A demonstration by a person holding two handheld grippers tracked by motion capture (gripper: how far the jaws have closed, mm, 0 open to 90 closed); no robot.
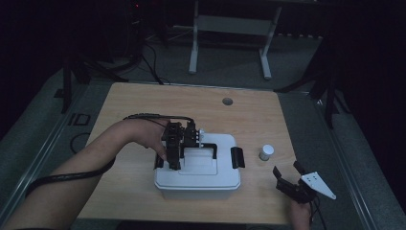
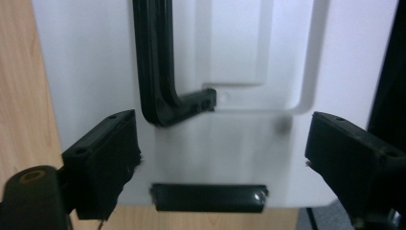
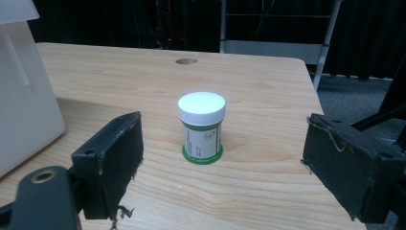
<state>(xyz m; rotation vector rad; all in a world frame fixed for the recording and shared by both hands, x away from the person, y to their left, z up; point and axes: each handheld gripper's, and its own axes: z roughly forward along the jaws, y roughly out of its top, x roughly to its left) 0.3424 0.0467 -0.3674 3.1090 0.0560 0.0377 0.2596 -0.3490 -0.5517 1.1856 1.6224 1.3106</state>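
A white lidded box (image 1: 198,175) sits near the middle of the wooden table (image 1: 143,100). It has a black handle (image 1: 212,147) on its lid and a black latch (image 1: 237,157) on its right end. My left gripper (image 1: 174,160) hovers open over the lid's left part, pointing down. In the left gripper view the handle's corner (image 2: 160,91) and the left latch (image 2: 208,197) lie between the open jaws of the left gripper (image 2: 222,153). A small white-capped jar (image 1: 266,152) stands right of the box. My right gripper (image 1: 287,170) is open near the front edge, with the jar (image 3: 201,127) ahead of the right gripper (image 3: 222,158).
A round cable hole (image 1: 227,101) sits at the table's back centre. A white metal stand (image 1: 230,38) is on the floor behind. The box's wall (image 3: 24,96) rises at the left of the right gripper view. Bare wood surrounds the jar.
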